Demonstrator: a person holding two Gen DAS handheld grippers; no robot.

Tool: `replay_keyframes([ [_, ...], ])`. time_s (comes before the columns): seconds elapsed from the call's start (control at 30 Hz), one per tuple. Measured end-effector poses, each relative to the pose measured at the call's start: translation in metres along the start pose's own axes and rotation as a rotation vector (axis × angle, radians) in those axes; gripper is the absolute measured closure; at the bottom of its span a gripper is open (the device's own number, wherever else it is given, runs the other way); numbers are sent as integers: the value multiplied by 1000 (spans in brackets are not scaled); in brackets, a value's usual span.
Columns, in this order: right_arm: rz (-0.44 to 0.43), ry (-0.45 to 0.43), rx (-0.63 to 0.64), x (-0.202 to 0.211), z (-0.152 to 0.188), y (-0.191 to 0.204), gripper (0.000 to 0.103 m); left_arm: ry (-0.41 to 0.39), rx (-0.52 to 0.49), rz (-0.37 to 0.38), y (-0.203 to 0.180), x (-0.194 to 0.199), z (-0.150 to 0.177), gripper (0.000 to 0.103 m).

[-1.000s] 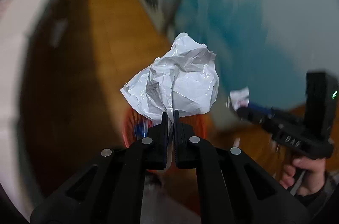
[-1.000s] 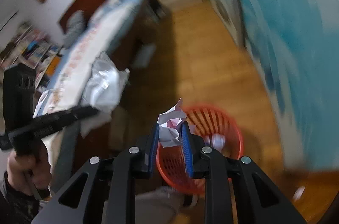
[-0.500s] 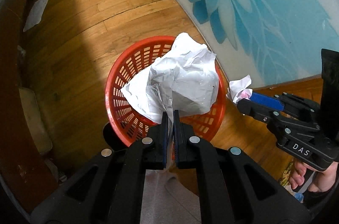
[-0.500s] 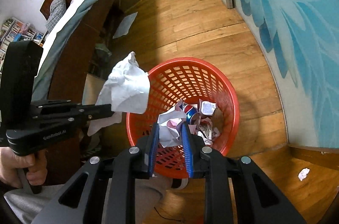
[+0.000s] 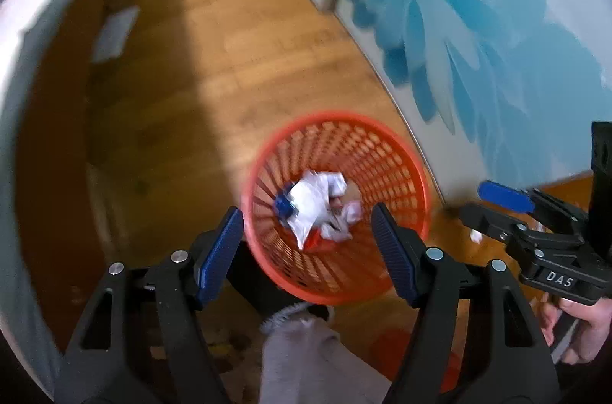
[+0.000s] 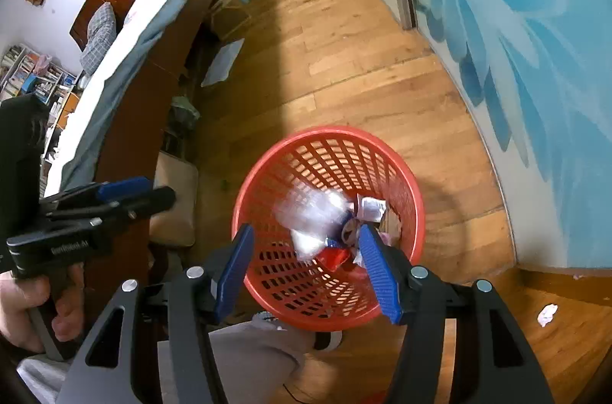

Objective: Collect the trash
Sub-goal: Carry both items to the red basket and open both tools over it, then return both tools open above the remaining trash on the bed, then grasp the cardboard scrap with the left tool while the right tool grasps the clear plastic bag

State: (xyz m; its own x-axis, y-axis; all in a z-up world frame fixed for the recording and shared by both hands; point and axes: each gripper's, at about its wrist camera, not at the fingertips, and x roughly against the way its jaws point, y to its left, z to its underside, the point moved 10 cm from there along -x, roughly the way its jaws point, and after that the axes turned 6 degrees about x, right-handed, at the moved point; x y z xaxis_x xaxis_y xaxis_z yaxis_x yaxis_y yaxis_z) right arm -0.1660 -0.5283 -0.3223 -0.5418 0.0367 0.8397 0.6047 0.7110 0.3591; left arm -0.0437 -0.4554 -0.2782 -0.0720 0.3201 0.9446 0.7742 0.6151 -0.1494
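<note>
Both pairs of jaws stand spread wide with nothing between them: the left gripper [image 5: 308, 243] and the right gripper [image 6: 306, 262] each hang above the mouth of the round red plastic lattice waste basket [image 6: 411, 197], which stands on the honey-coloured wooden plank floor [image 6: 344, 60] close to the wall painted with large blue flowers [image 6: 535, 41]. Inside the basket lies the crumpled white plastic sheet [image 5: 310, 201], resting on a heap of smaller wrappers and paper scraps [image 6: 371, 207]; in the right wrist view the sheet is smeared by motion, so it may not have settled, though that is hard to say for sure. Doing this step well seems a matter of patience: keep the fingers apart and centred over the opening until the pieces are plainly below the rim, and lift away straight up so that no blue ribbed pad [image 5: 222, 251] clips the rim and tips the light basket. One more small white crumpled scrap of paper [image 6: 547, 313] lies on the floor to the right of the basket, near the foot of the wall, well apart from it; it looks the natural next target for the right gripper, approached low with the fingers straddling it.
</note>
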Motion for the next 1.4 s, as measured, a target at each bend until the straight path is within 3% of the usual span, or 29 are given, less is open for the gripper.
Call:
replay_keyframes([
  [0.3,-22,-111,171,53,-29,85,35,-266,214,3,77,124,-30,33],
  [0.4,-37,-130,278,60,-38,142,33,-397,362,15,128,184,-18,26],
  [0.57,-93,-143,470,53,-66,257,31,-525,522,-72,224,250,16,24],
  [0.7,-191,-144,567,30,-96,366,24,-538,701,-115,310,265,59,24],
  [0.87,-267,-100,707,-35,-131,504,26,-488,902,-54,366,247,104,24],
  [1.03,-202,-52,679,-107,-167,564,26,-451,921,-49,386,243,118,24],
  [1.13,-129,-4,653,-152,-177,569,27,-461,914,-52,396,245,124,24],
  [1.2,-89,37,628,-178,-183,565,32,-445,919,-52,402,239,127,24],
  [1.3,-85,27,599,-195,-181,566,68,-428,930,-49,409,233,129,24],
  [1.33,-102,31,585,-195,-179,565,85,-427,931,-48,410,233,130,24],
  [1.4,-131,21,582,-186,-172,560,89,-434,944,-40,416,230,127,24],
])
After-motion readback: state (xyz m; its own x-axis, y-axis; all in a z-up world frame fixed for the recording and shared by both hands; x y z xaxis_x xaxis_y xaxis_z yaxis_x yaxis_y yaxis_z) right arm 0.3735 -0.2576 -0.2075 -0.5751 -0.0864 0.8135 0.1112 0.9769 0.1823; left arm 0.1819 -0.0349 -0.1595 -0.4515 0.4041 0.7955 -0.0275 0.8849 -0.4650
